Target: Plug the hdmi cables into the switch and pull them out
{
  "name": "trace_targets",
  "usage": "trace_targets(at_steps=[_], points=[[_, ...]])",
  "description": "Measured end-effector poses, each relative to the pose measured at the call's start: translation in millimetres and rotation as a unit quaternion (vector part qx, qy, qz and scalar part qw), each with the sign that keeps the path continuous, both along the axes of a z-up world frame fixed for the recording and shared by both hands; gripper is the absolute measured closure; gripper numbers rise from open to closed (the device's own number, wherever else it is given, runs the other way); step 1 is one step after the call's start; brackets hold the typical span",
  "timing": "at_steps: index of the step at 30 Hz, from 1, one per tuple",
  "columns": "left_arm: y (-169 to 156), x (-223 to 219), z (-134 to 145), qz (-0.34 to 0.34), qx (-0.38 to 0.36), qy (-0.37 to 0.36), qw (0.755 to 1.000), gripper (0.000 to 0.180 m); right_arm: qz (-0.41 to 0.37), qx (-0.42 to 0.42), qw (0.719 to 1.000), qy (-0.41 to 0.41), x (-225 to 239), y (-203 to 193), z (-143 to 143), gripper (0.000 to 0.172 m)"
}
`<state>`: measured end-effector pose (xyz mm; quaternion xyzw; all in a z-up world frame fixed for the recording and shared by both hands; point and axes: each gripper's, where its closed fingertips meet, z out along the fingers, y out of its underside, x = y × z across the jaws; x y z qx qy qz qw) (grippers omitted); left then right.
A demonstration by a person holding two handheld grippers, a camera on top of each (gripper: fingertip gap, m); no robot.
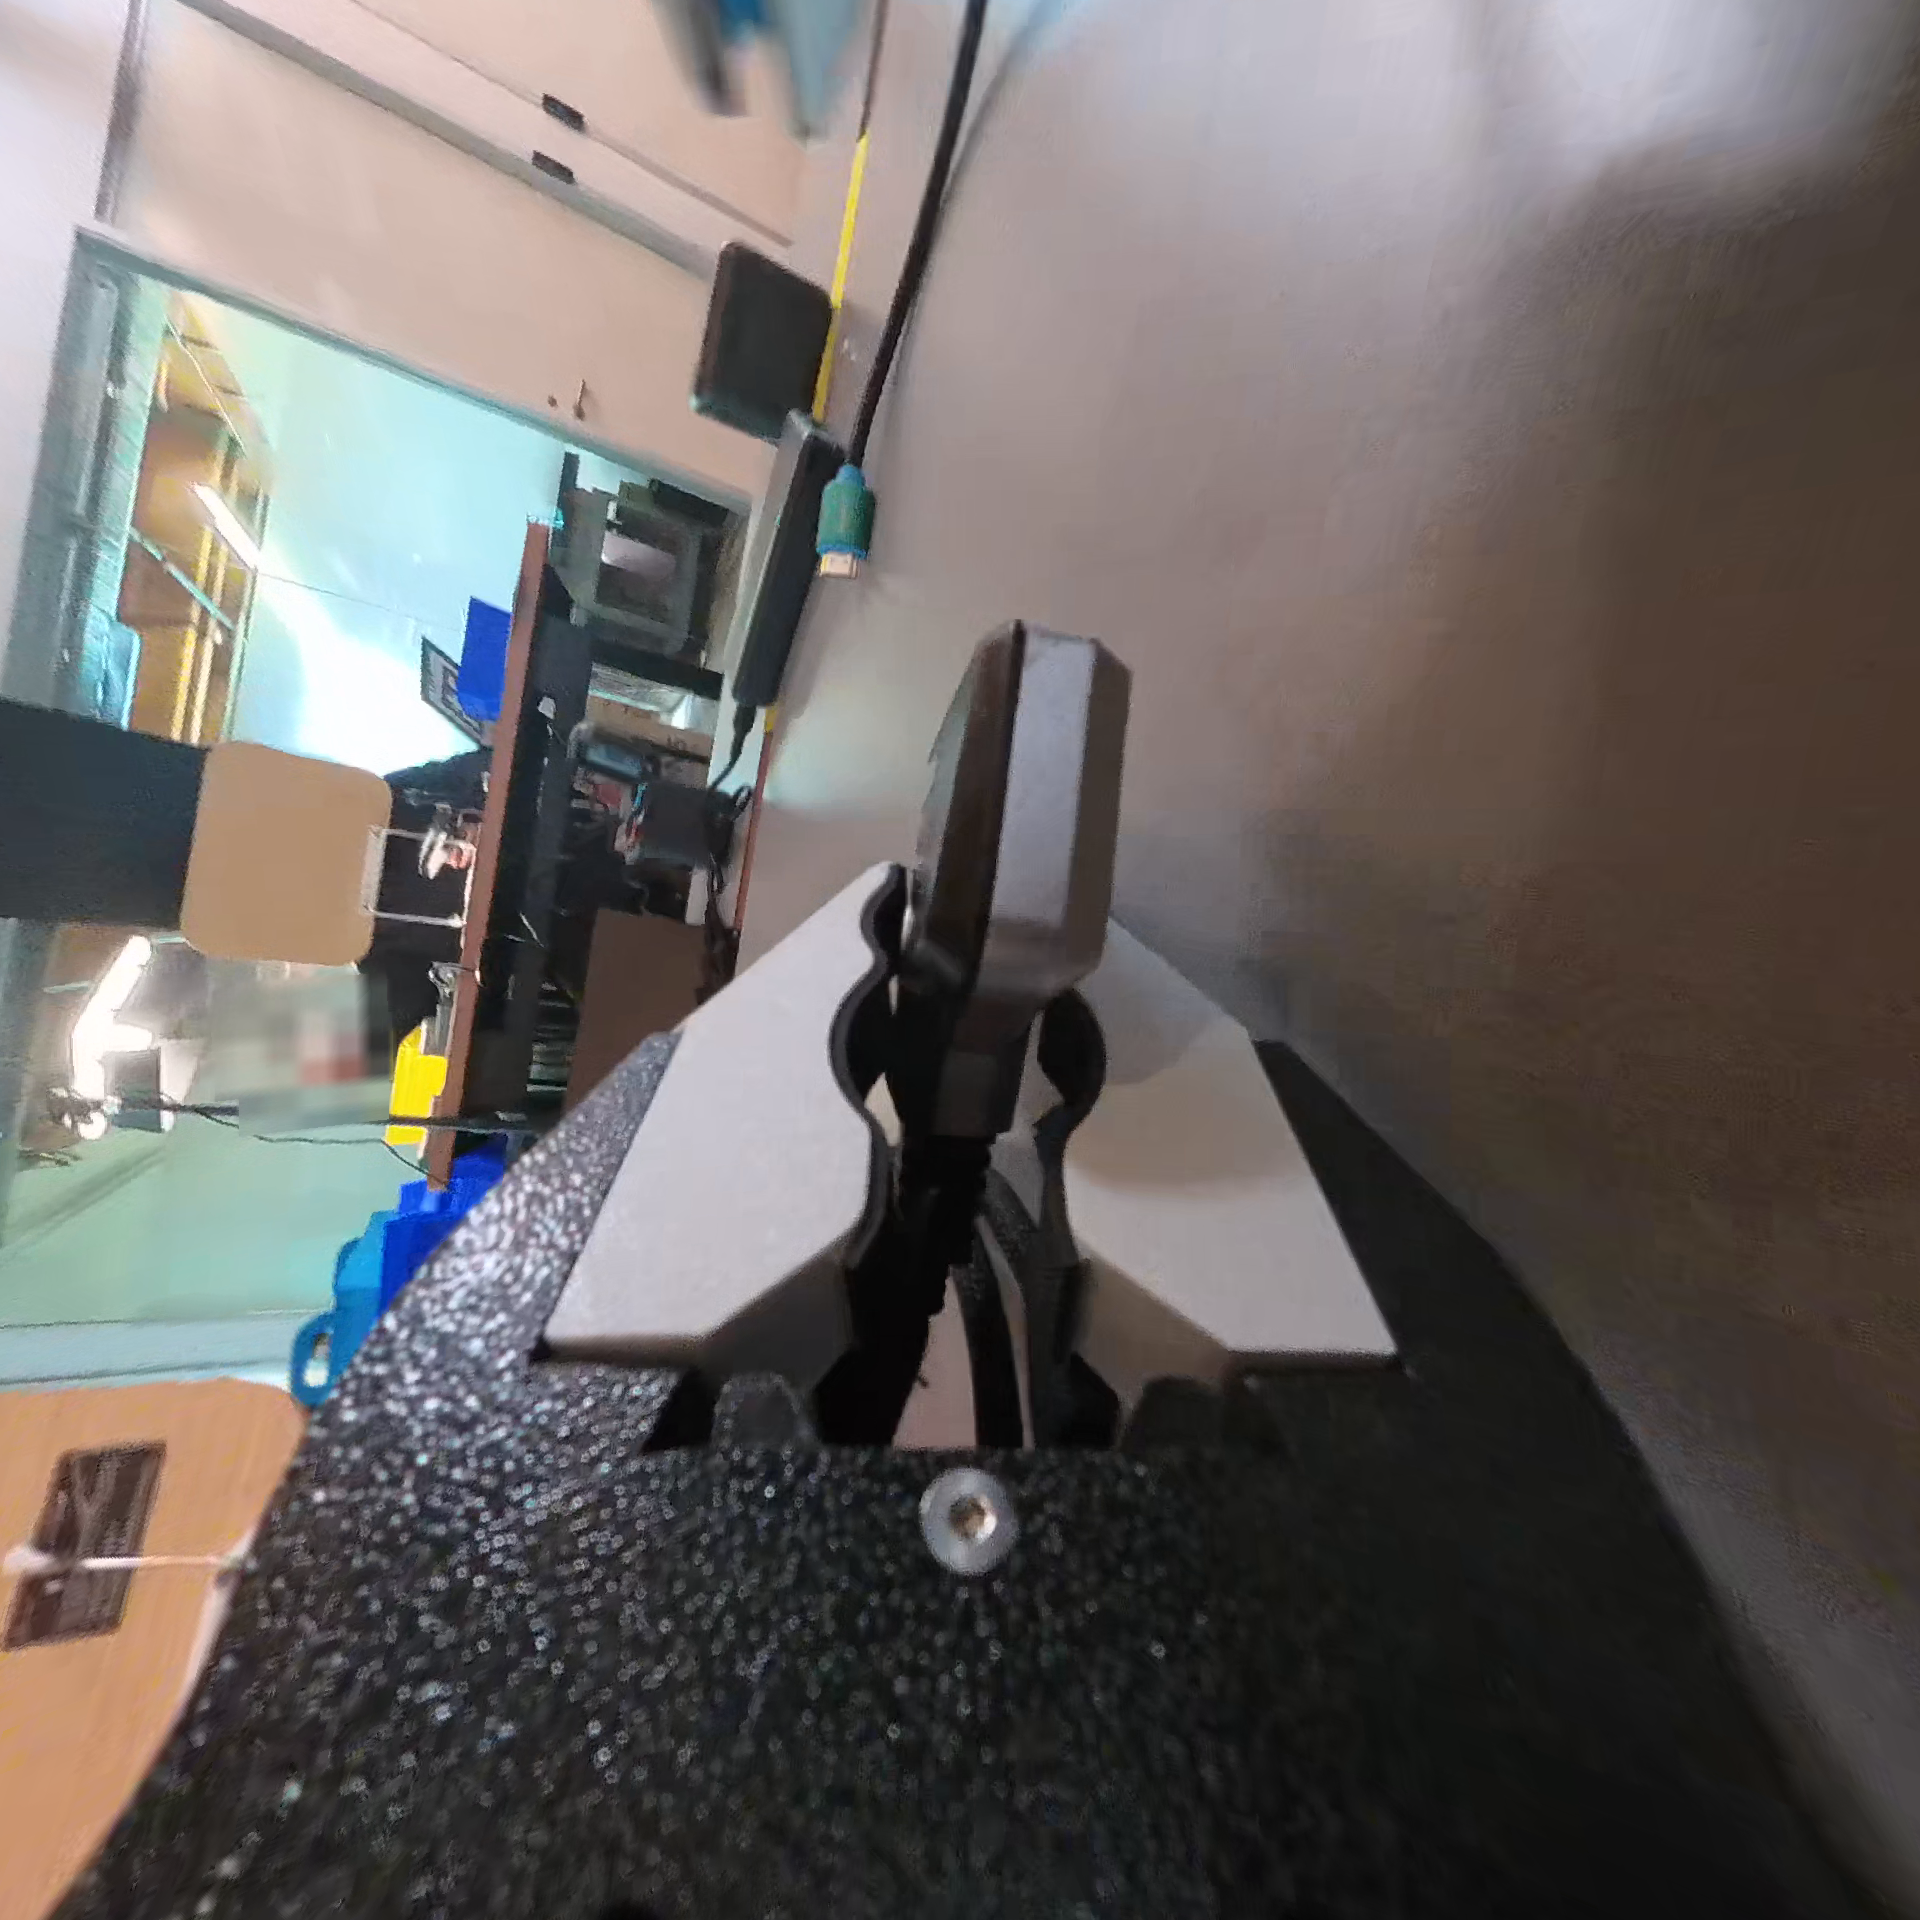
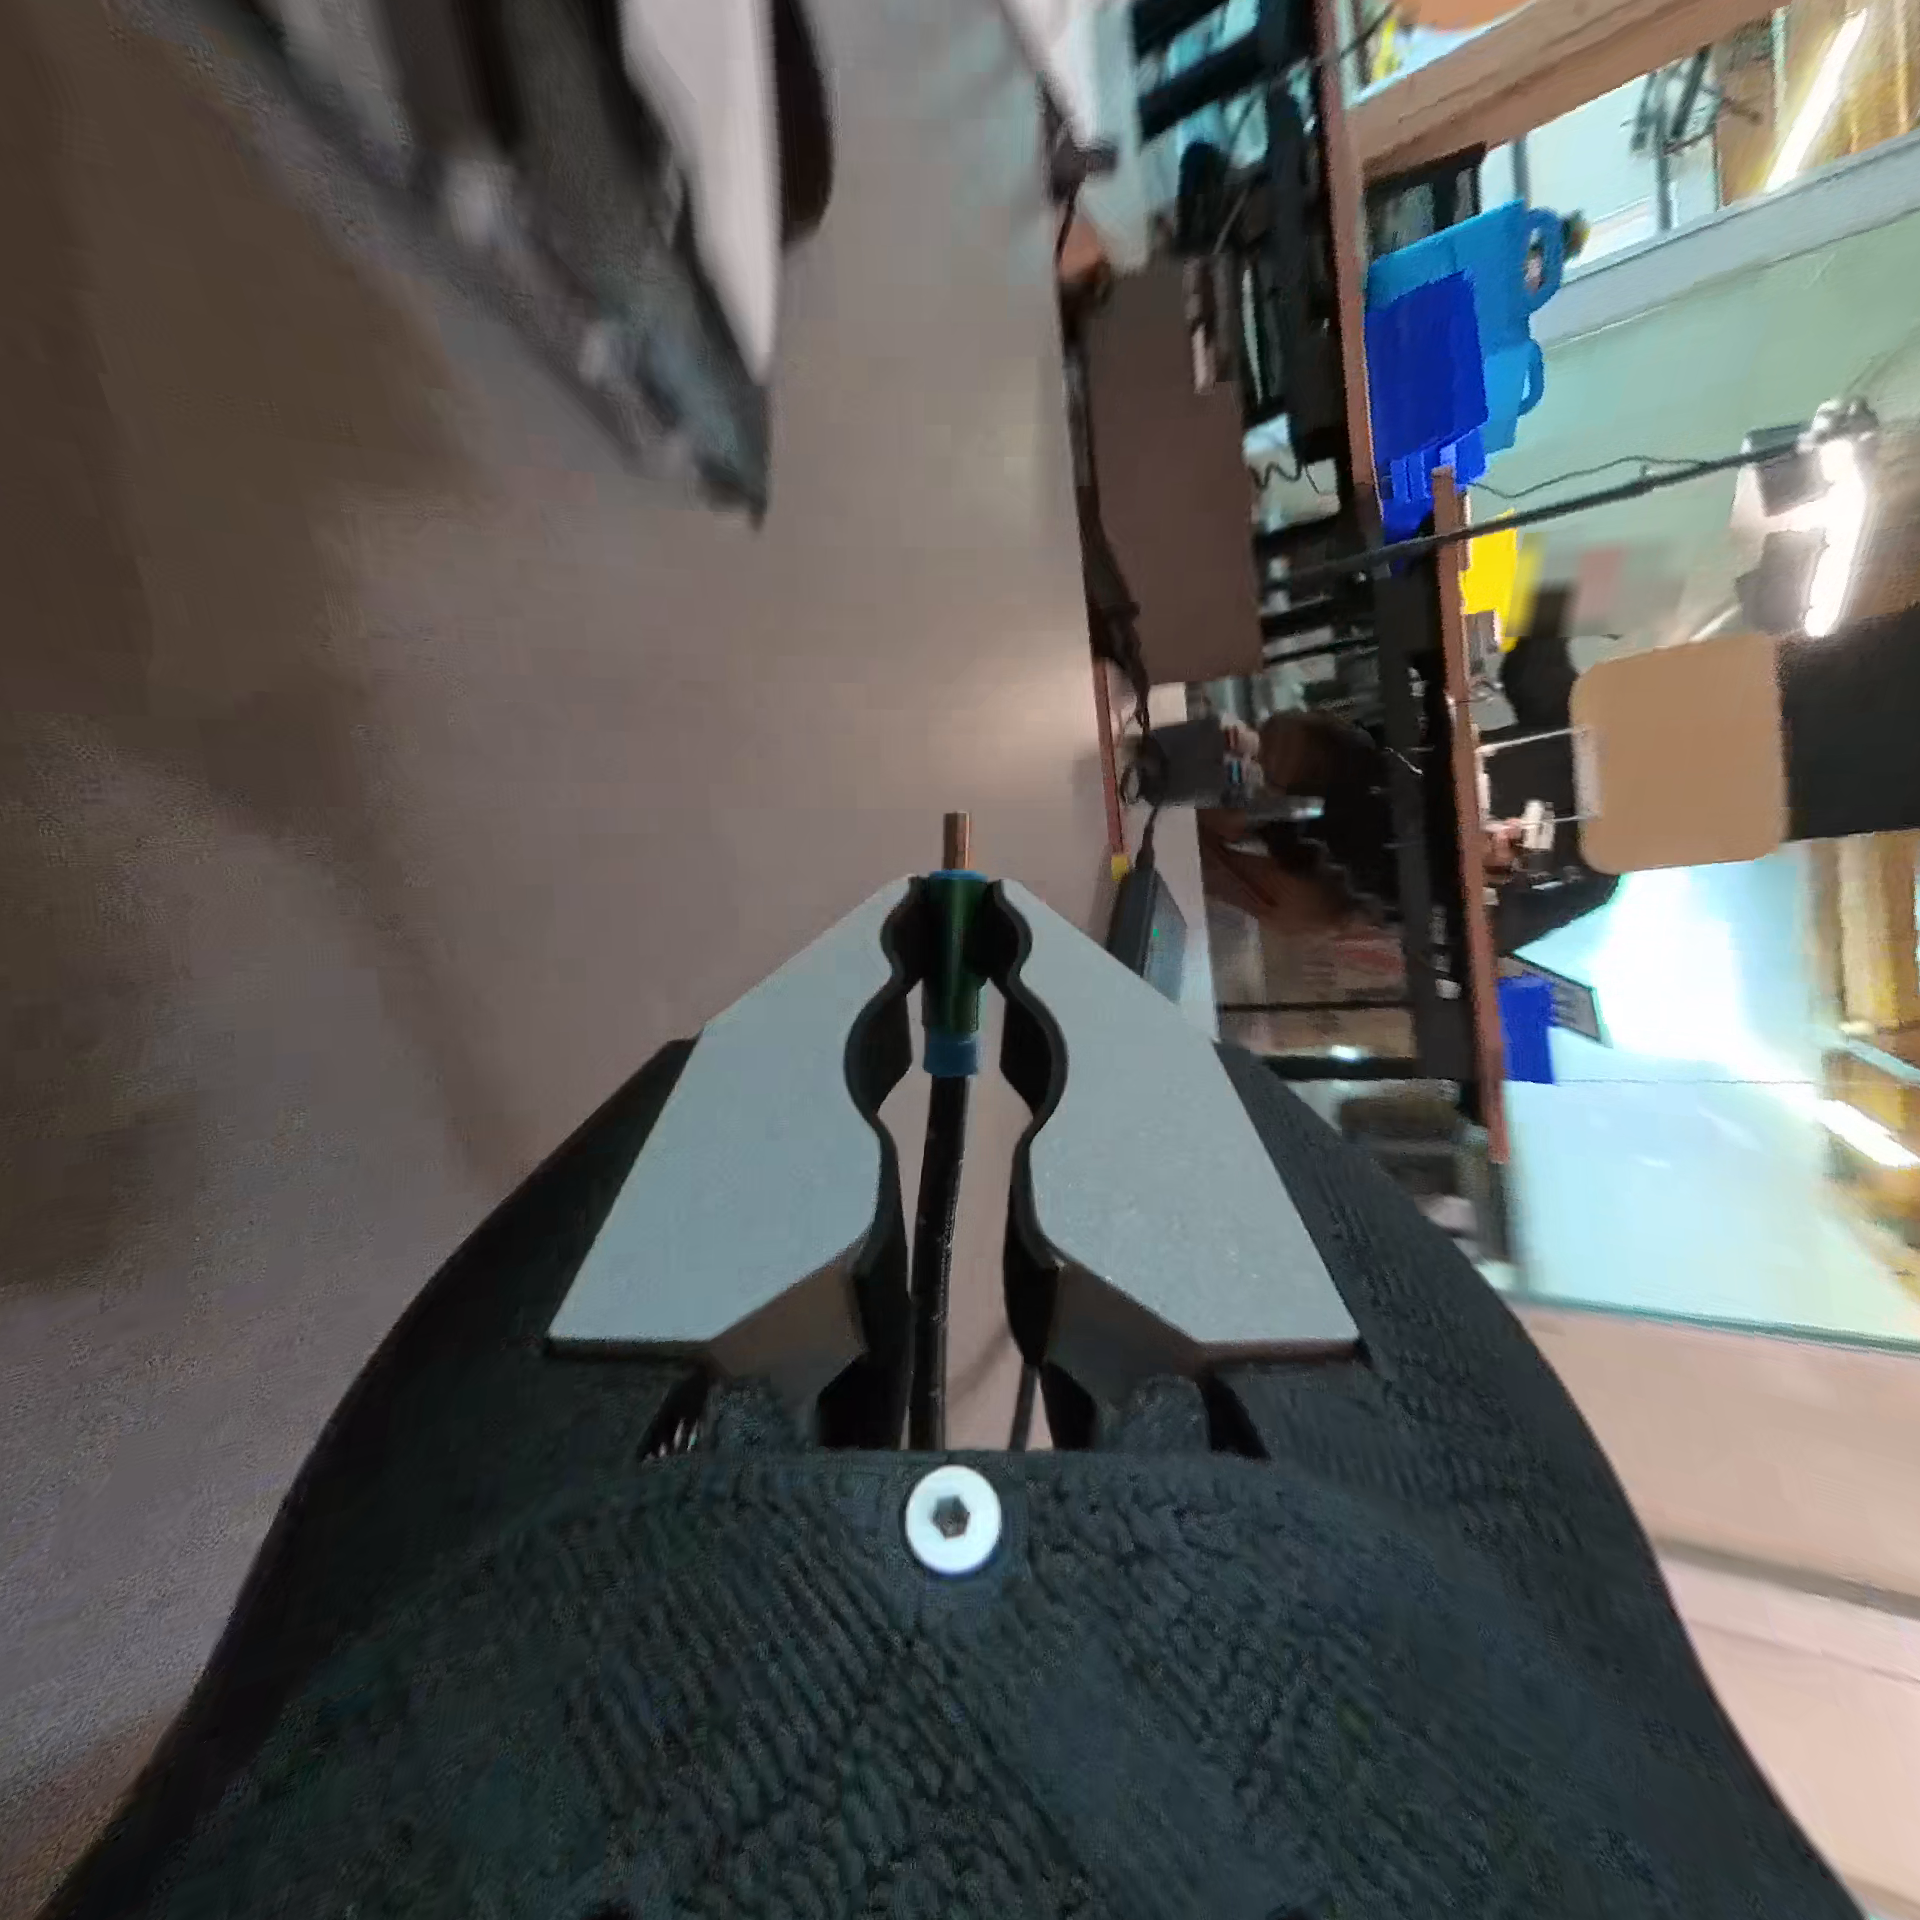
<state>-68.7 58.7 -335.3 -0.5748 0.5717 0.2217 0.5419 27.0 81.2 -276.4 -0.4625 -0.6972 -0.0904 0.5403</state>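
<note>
My left gripper (image 1: 997, 914) is shut on a dark grey switch box (image 1: 1023, 800). The box sticks out past the fingertips, and its black cable (image 1: 920, 1247) runs back between the fingers. My right gripper (image 2: 954, 888) is shut on a green HDMI plug (image 2: 951, 961) with blue ends. Its metal tip (image 2: 954, 836) pokes out past the fingertips, and its black cable (image 2: 935, 1247) trails back. Another green HDMI plug (image 1: 847, 520) on a black cable lies loose on the table (image 1: 1351, 520), beside a long dark device (image 1: 779, 561). Both views are rolled sideways.
A black square object (image 1: 764, 338) and a yellow strip (image 1: 852, 208) lie near the table's far edge. The long dark device also shows in the right wrist view (image 2: 1153, 925). A blurred dark and white thing (image 2: 644, 260) is above the table. Shelves with blue bins (image 2: 1444, 343) stand beyond. Left tips to right tips: about 12 cm.
</note>
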Motion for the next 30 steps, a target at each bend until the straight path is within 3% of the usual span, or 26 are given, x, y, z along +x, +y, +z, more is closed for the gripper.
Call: trace_targets(at_steps=[3,7,11,14,17,20,24,27,30], points=[[-5,2,4,-0.016,0.032,0.021,0.999,0.159,-0.023,-0.009,0.998,0.064,10,0,59,0.162],[-2,-1,11,-0.009,0.044,0.003,0.999,0.157,-0.065,-0.011,0.991,0.118,56,7,149,0.162],[-2,-2,9,-0.011,0.039,0.007,0.999,0.156,-0.078,-0.007,0.979,0.188,105,-12,238,0.162],[-1,-2,6,-0.009,0.031,0.011,0.999,0.156,-0.078,0.010,0.969,0.232,140,-36,290,0.162],[-2,-2,4,-0.011,0.028,0.019,0.999,0.156,-0.087,0.013,0.965,0.247,174,-57,322,0.163],[0,-3,3,-0.006,0.029,0.024,0.999,0.156,-0.132,0.006,0.962,0.238,211,-61,334,0.162],[1,-4,1,0.000,0.033,0.037,0.999,0.157,-0.205,-0.018,0.954,0.219,262,-55,326,0.162],[1,-4,0,0.000,0.034,0.046,0.998,0.157,-0.238,-0.072,0.943,0.219,292,-51,302,0.162],[1,-4,-2,0.000,0.033,0.053,0.998,0.156,-0.243,-0.159,0.931,0.222,301,-46,257,0.163]])
